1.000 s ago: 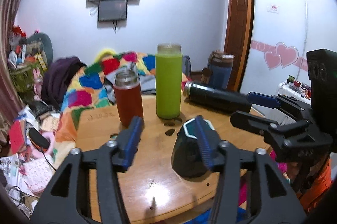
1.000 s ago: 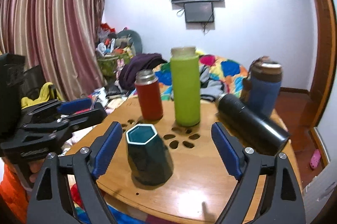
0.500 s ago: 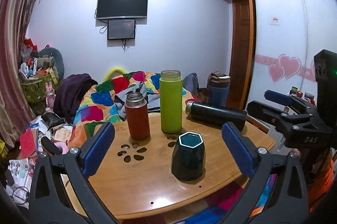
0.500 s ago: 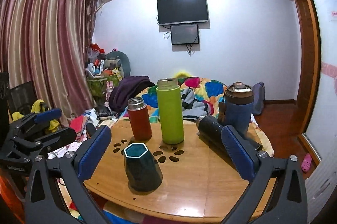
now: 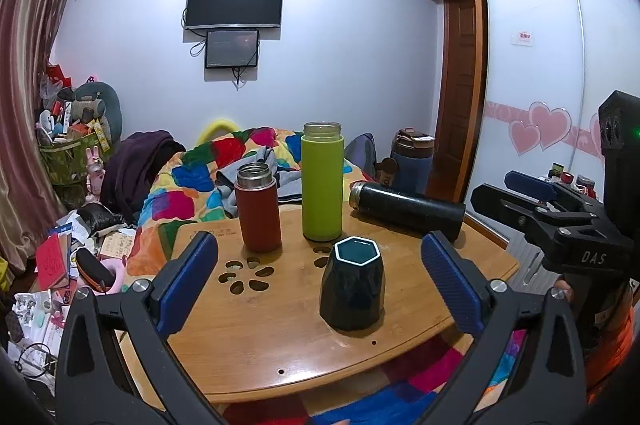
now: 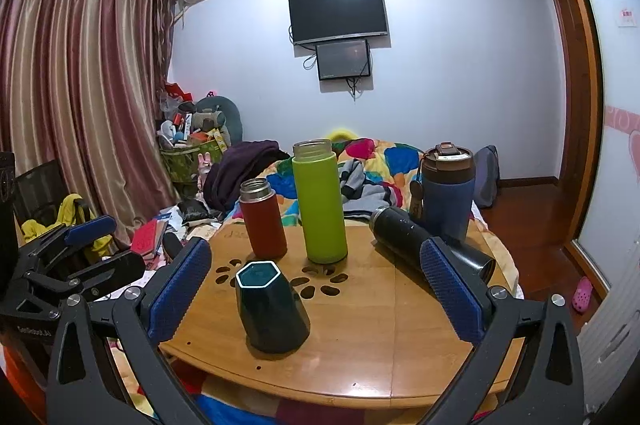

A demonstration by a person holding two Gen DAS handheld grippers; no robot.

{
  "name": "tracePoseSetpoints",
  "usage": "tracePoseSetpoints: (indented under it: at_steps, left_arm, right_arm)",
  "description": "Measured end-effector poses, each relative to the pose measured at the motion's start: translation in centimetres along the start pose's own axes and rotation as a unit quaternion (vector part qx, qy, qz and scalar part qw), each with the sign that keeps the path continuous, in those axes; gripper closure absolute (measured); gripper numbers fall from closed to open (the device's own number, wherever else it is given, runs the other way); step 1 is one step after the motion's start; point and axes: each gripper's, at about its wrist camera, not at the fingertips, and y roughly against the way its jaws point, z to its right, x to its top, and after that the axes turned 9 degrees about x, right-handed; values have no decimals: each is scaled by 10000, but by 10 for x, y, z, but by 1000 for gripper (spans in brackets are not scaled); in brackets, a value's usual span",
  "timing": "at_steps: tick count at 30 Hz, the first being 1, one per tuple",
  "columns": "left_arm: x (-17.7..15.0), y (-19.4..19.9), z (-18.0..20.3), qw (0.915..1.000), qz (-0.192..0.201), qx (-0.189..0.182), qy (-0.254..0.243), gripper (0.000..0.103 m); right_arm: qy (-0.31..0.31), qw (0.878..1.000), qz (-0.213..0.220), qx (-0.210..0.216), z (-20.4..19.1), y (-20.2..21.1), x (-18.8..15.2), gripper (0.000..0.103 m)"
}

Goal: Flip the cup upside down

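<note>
Now | round wooden table (image 5: 280, 337) by quilted bed (image 5: 188, 181) | cup (image 5: 352, 289) upright | left gripper (image 5: 320, 277), right gripper (image 6: 316, 285) spread, empty

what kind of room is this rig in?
Most likely a home bedroom: a bed with a patchwork quilt behind the round table, a wall TV, and curtains.

The left gripper (image 5: 320, 281) is wide open, with its blue pads (image 5: 186, 281) far apart (nothing between them is being squeezed). The right gripper (image 6: 314, 283) is wide open too. They sit side by side, both held up and level.
</note>
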Motion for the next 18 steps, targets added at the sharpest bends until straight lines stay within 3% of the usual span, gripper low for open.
tracePoseSetpoints:
  at_steps: [18]
  left_arm:
    - [0, 0, 0, 10000, -17, 2, 16, 0]
  right_arm:
    - [-65, 9999, -72, 32, 3, -4, -3, 0]
